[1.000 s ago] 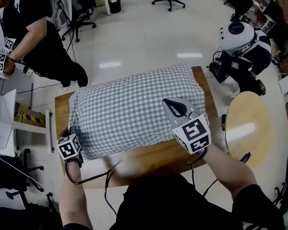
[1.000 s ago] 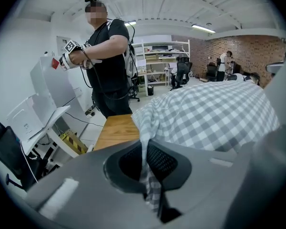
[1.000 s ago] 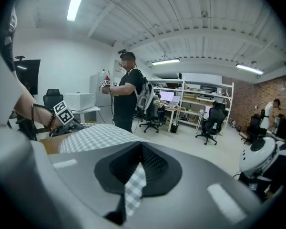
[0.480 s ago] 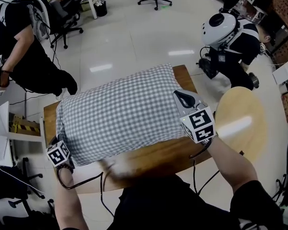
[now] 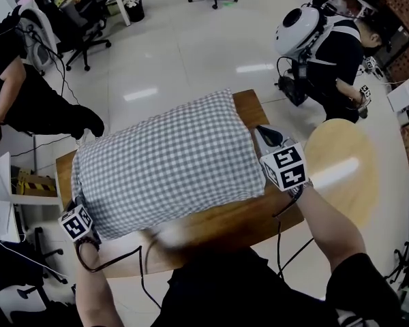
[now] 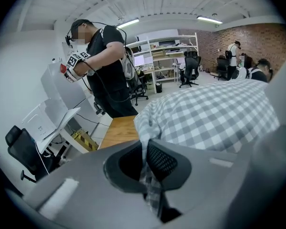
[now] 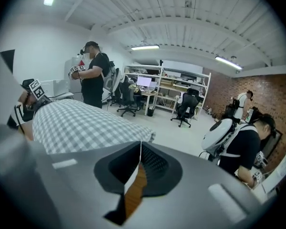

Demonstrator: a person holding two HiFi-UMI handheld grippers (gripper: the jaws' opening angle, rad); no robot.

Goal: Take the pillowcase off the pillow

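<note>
Currently, the pillow [image 5: 163, 162] lay on the table [image 5: 225, 216], long axis 8 to 2 o'clock. The left gripper [image 6: 144, 149] was clamped on the pillowcase [image 6: 214, 118] at its 8 o'clock corner. The right gripper [image 5: 264, 131] (closed, empty) stood just beside the 3 o'clock edge.

Grey-and-white check is sitting against warm brown wood.
The pillowcase [image 5: 163, 162] is showing a small grey-and-white check from the left tongs [image 6: 145, 149] to the right tongs [image 7: 140, 151], both tongs showing matt grey with black-and-white marker cubes [image 5: 288, 167]. Beneath them the table [image 5: 232, 215] is showing warm brown wood; right of the right tongs a round table [image 5: 341, 162] is showing pale yellow wood, and beyond both the floor [image 5: 191, 53] is shining glossy off-white.
</note>
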